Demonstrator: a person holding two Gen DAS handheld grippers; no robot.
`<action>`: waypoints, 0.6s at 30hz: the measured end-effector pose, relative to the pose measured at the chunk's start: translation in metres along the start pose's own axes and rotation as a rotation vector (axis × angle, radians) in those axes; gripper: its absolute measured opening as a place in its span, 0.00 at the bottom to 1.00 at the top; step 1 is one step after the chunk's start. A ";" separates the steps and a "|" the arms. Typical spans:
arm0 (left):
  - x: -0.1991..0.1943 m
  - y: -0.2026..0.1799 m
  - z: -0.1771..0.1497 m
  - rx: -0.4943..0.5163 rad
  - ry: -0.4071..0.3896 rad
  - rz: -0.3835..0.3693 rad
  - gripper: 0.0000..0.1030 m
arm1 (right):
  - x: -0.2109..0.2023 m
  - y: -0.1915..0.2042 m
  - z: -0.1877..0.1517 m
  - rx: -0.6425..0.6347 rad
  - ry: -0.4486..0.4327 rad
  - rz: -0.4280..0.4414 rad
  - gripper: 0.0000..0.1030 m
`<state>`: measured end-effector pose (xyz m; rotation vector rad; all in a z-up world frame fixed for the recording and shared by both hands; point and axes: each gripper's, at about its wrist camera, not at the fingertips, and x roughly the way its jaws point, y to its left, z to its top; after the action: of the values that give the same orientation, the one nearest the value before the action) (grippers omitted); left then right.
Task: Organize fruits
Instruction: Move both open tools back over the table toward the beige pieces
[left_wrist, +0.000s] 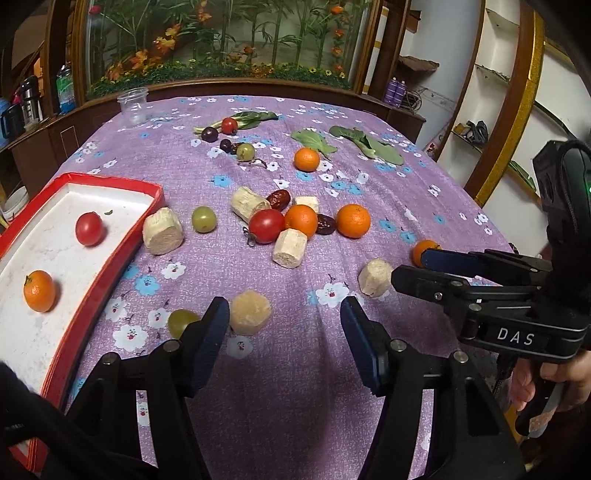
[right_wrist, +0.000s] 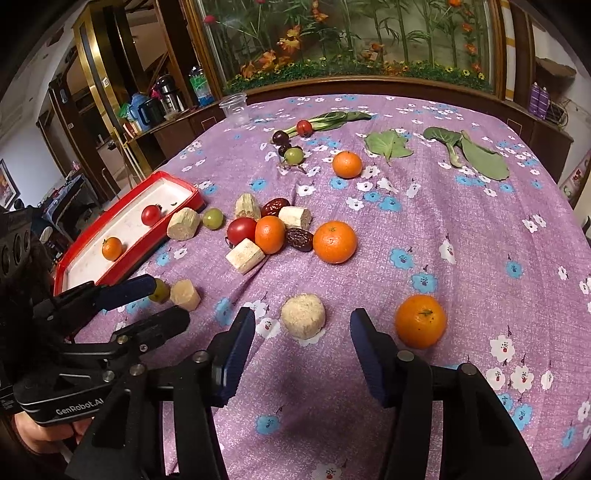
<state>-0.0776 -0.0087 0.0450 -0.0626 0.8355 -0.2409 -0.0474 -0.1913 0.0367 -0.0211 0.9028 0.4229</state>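
A red-rimmed white tray (left_wrist: 122, 236) at the left holds a red tomato (left_wrist: 89, 229) and a small orange (left_wrist: 39, 291); the tray also shows in the right wrist view (right_wrist: 129, 258). Oranges, tomatoes, green grapes, red dates and pale sugarcane chunks lie scattered on the purple cloth. My left gripper (left_wrist: 284, 325) is open and empty, low over the cloth, with a cane chunk (left_wrist: 249, 312) and a green grape (left_wrist: 181, 322) by its left finger. My right gripper (right_wrist: 302, 332) is open and empty, with a cane chunk (right_wrist: 303, 315) just ahead between its fingers and an orange (right_wrist: 420, 321) to its right.
A cluster of a tomato (left_wrist: 266, 226), oranges (left_wrist: 352, 220), dates and cane chunks sits mid-table. Green leaves (left_wrist: 369, 146), dark grapes and a clear plastic cup (left_wrist: 133, 105) lie at the far side. Wooden cabinets and shelves surround the table.
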 end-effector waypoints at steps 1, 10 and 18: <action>-0.001 0.002 0.000 -0.006 -0.003 0.005 0.60 | 0.000 0.000 0.000 0.003 -0.001 -0.001 0.53; -0.018 0.014 0.006 -0.026 -0.056 0.050 0.78 | -0.009 0.002 0.004 0.018 -0.029 0.008 0.54; -0.031 0.018 0.010 -0.005 -0.098 0.125 0.78 | -0.007 0.010 0.012 0.032 -0.043 0.031 0.56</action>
<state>-0.0874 0.0155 0.0714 -0.0266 0.7399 -0.1167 -0.0453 -0.1824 0.0508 0.0310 0.8684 0.4358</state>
